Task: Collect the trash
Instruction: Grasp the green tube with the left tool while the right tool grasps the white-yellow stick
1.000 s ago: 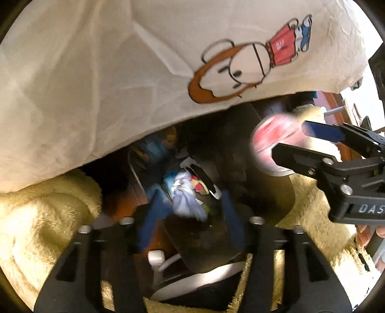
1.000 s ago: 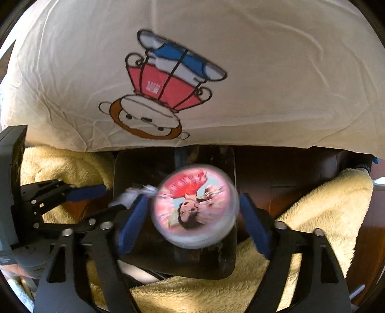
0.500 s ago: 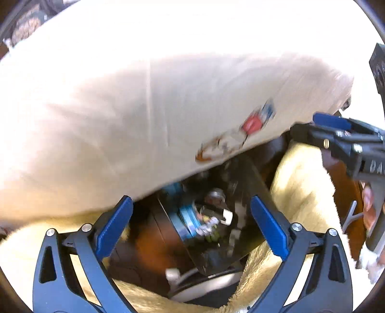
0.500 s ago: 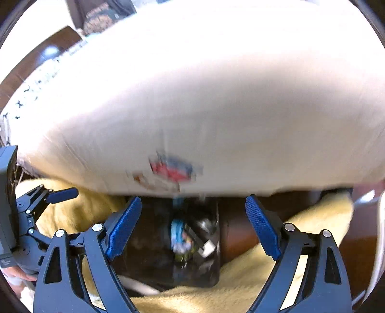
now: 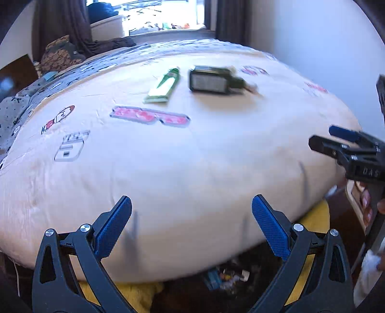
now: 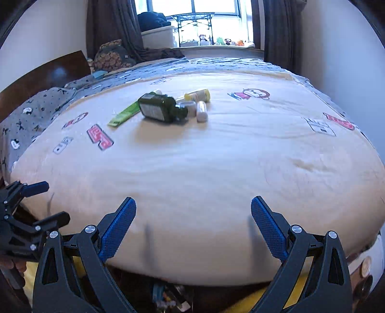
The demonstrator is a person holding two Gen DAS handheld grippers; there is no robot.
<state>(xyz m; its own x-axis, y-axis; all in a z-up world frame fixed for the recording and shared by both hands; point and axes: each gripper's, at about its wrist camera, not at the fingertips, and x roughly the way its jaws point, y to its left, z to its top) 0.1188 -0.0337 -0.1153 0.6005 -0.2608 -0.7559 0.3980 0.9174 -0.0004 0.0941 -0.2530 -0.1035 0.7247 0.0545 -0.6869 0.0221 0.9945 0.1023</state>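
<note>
Both grippers hover over the near edge of a bed covered by a cream blanket (image 5: 192, 163) (image 6: 216, 163). My left gripper (image 5: 191, 216) (image 6: 41, 202) is open and empty. My right gripper (image 6: 192, 211) (image 5: 336, 142) has its jaws opening, with nothing between them. Far across the blanket lie a green tube (image 5: 163, 84) (image 6: 124, 114), a dark green bottle (image 5: 211, 80) (image 6: 161, 109), a yellow-capped bottle (image 6: 198, 95) and a white cylinder (image 6: 201, 111). Below the bed edge, a dark bin with colourful trash (image 5: 223, 277) (image 6: 168, 297) is partly hidden.
A yellow fluffy cloth (image 5: 134, 293) (image 6: 243, 305) lies around the bin. Grey patterned bedding (image 6: 28, 115) and a dark wooden headboard (image 6: 43, 74) are on the left. A window (image 6: 197, 21) with dark curtains stands behind the bed. A person's fingers (image 5: 365, 204) hold the right tool.
Both grippers rose from the bin to above the bed edge and tilted up. The left let go of a crumpled wrapper, the right of a round pictured container, and both jaws spread wide.
</note>
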